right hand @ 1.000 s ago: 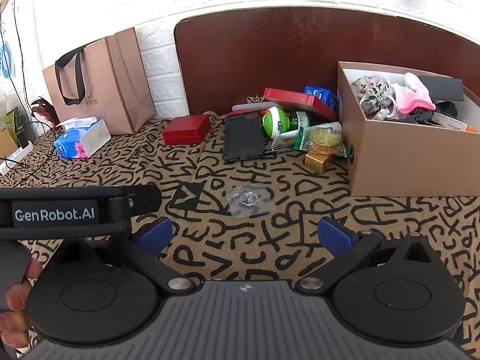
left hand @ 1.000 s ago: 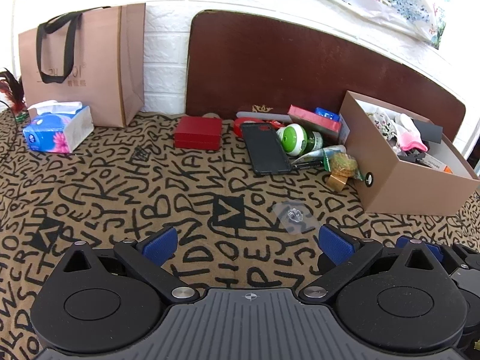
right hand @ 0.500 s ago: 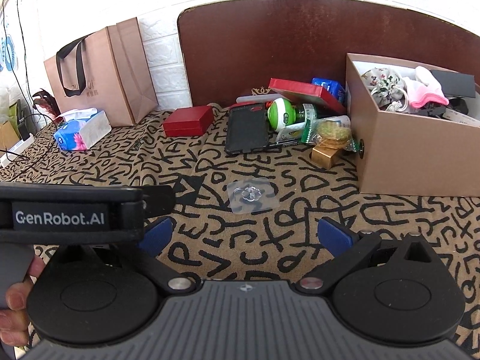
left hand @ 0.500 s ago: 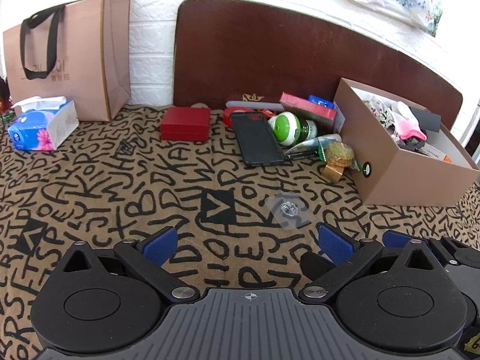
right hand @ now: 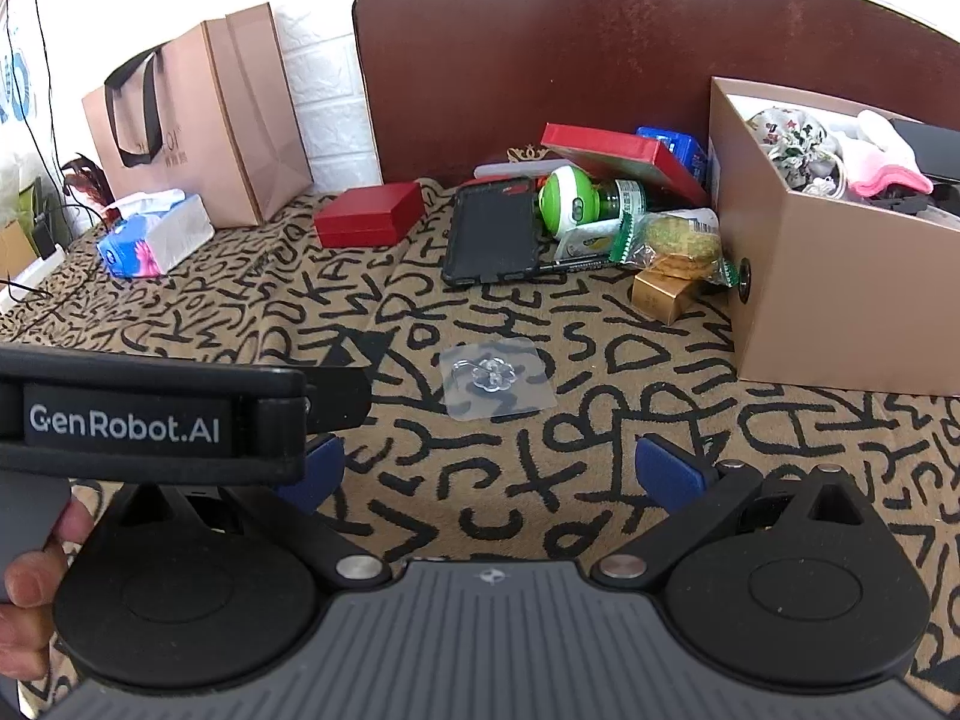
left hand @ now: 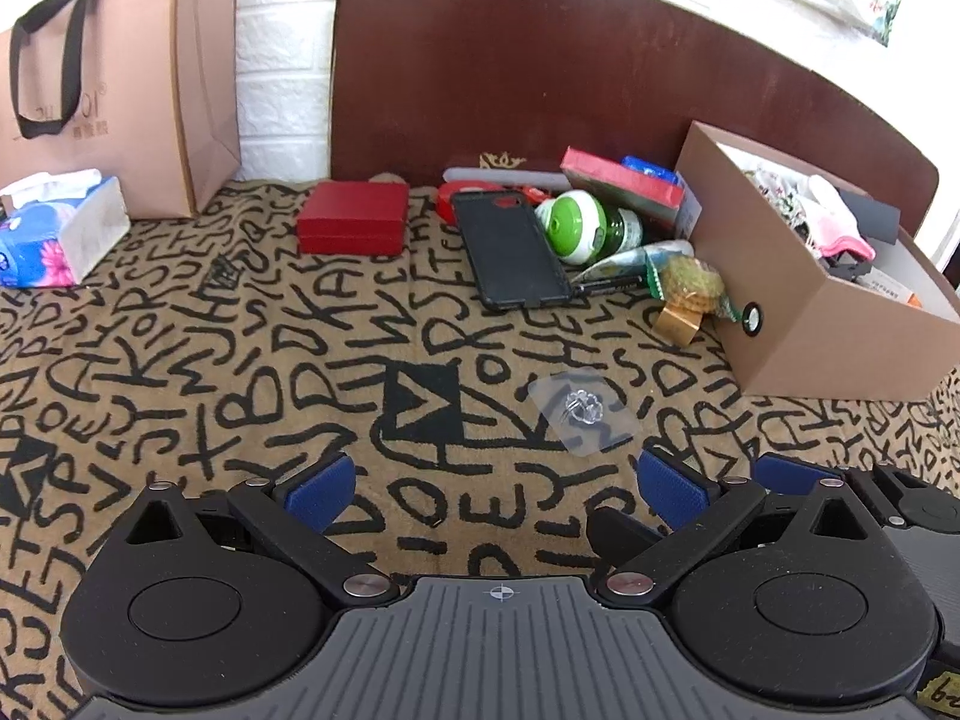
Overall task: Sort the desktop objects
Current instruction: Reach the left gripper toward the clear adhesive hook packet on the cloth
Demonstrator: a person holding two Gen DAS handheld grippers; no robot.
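A clear adhesive hook [left hand: 581,412] [right hand: 495,377] lies flat on the patterned cloth just ahead of both grippers. My left gripper [left hand: 495,489] is open and empty above the cloth. My right gripper [right hand: 489,474] is open and empty too, close beside the left one. Further back lie a black phone case [left hand: 513,250] [right hand: 493,230], a red box [left hand: 353,218] [right hand: 369,213], a green-capped bottle [left hand: 585,228] [right hand: 579,202], a snack packet [left hand: 690,283] [right hand: 675,243] and a small gold box [left hand: 678,324] [right hand: 660,295]. A brown cardboard box [left hand: 798,324] [right hand: 828,294] holding several items stands at the right.
A paper bag [left hand: 114,90] [right hand: 204,120] and a tissue pack [left hand: 57,234] [right hand: 156,234] stand at the back left. A dark brown board [left hand: 540,60] leans on the white wall. A hand [right hand: 30,588] holds the left gripper's body [right hand: 138,417].
Both grippers have moved forward toward the pile; the clear hook and the objects look nearer. Both stay open. Nothing on the cloth has shifted.
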